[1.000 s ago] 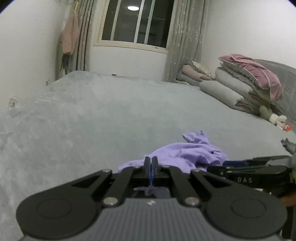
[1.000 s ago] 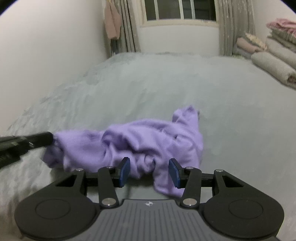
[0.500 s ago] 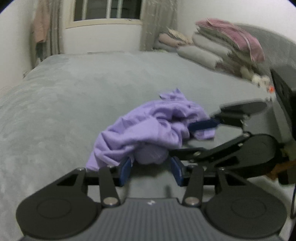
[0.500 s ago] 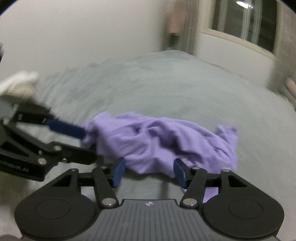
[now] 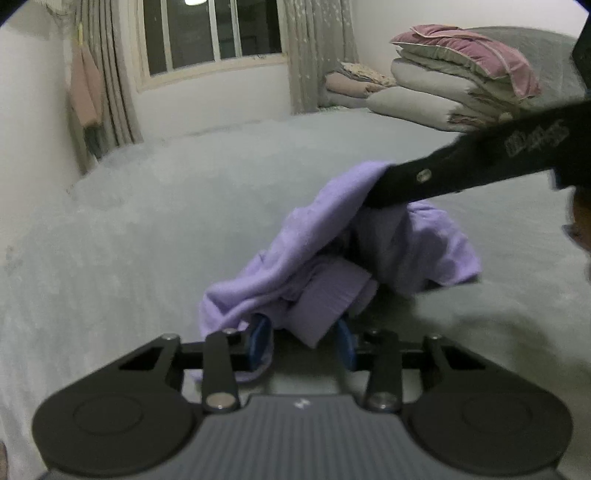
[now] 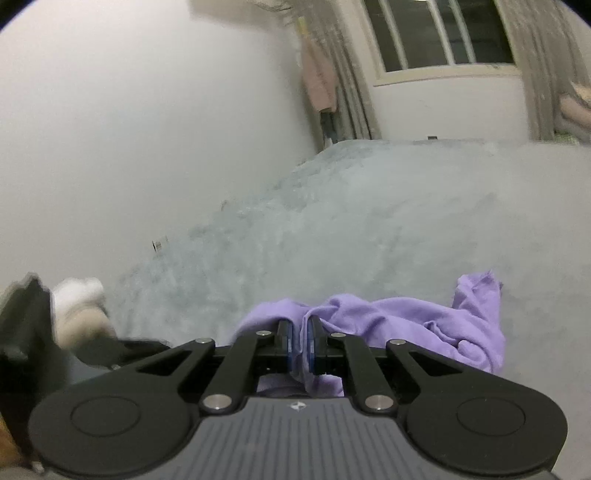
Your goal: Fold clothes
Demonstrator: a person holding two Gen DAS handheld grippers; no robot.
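Note:
A crumpled purple garment (image 5: 332,254) lies on the grey bed (image 5: 166,221). My left gripper (image 5: 303,343) is open, its blue pads either side of a fold of the garment near the front edge. My right gripper (image 6: 300,345) is shut on the purple garment (image 6: 406,325) and lifts one edge of it. The right gripper also shows in the left wrist view (image 5: 373,199) as a black arm reaching in from the right, with cloth hanging from its tip.
Folded quilts and pillows (image 5: 450,85) are stacked at the far right of the bed. A curtained window (image 5: 210,33) is at the back. A white wall (image 6: 129,129) runs along the bed's left side, with pink clothing (image 6: 319,85) hanging by the curtain.
My right gripper has closed on the garment and raised its edge. My left gripper, shut one second ago, opened and now stands around a fold of the cloth.

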